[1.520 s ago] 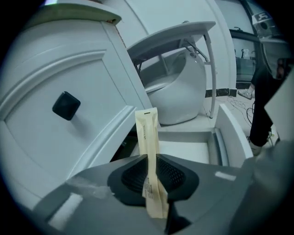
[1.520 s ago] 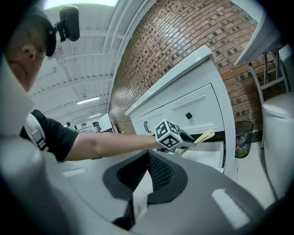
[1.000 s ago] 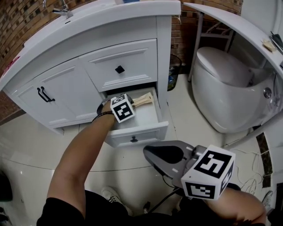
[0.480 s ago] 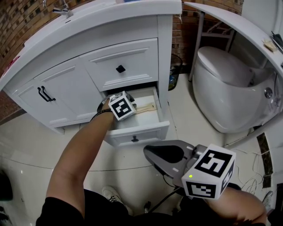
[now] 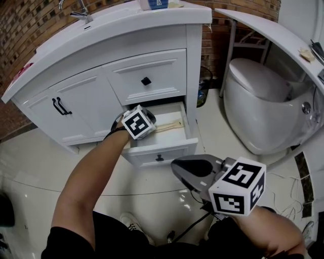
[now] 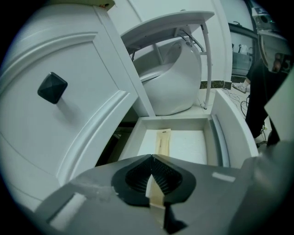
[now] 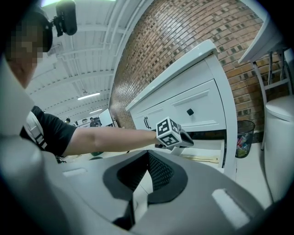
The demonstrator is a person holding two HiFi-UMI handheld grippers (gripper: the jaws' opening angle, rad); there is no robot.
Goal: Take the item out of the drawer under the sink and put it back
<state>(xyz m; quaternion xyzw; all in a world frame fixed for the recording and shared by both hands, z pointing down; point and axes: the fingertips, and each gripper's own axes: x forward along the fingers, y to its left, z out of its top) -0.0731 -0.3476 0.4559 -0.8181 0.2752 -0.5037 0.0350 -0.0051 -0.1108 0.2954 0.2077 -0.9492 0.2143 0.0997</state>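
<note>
Grey left claw (image 6: 152, 159), jaws just closed, is clamped on the near end of the beige strip (image 6: 163, 140), the rest stretched inside the open btm drawer (image 5: 161, 152) of the white sink cabinet (image 5: 86, 101), w/ the right claw (image 7: 148, 155) held shut & empty, well apart.

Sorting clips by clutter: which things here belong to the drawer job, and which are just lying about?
Job: open drawer; flat tan item lying in it; left hand-held gripper, jaws just closed, empty.
Lying about: toilet; waste bin; blue box; tap.
</note>
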